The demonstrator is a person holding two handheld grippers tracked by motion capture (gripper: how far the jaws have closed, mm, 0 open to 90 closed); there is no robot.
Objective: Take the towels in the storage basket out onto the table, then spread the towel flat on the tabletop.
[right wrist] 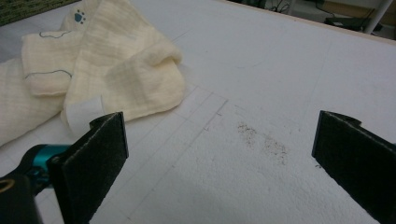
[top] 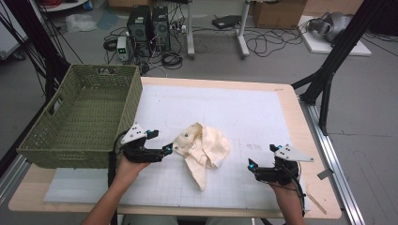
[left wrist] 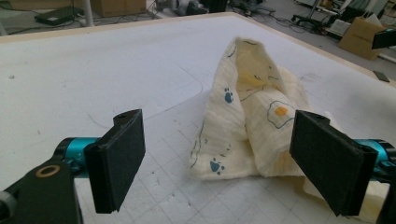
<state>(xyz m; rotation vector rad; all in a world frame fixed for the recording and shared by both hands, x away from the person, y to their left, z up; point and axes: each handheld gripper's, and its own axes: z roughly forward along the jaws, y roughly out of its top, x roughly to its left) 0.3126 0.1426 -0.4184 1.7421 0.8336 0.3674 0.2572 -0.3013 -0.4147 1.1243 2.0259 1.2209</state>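
Item 1, nearest, at 5 o'clock on the table: right gripper [top: 261, 165], held in a hand, jaws spread wide with nothing between them. In the right gripper view its pads frame bare white mat [right wrist: 261, 84] and a small brown smudge [right wrist: 261, 140]; the cloth lies off toward 10 o'clock, apart from the jaws.

Item 2, at 7 o'clock: left gripper [top: 165, 151], held in a hand, jaws likewise spread wide, tips just beside the cloth's left edge. In the left gripper view the cloth sits between the two pads, slightly beyond them; whether a pad touches it cannot be told.

Item 3, centre of the mat: cream cloth [top: 204, 150], crumpled in loose folds, printed with blue paw marks and a fried-egg motif [left wrist: 280, 112].

Item 4, at 9 to 10 o'clock: green woven basket [top: 126, 101], on the table's left edge.

Item 5, at 12 o'clock, beyond the table: two computer towers [top: 150, 26] among floor cables.
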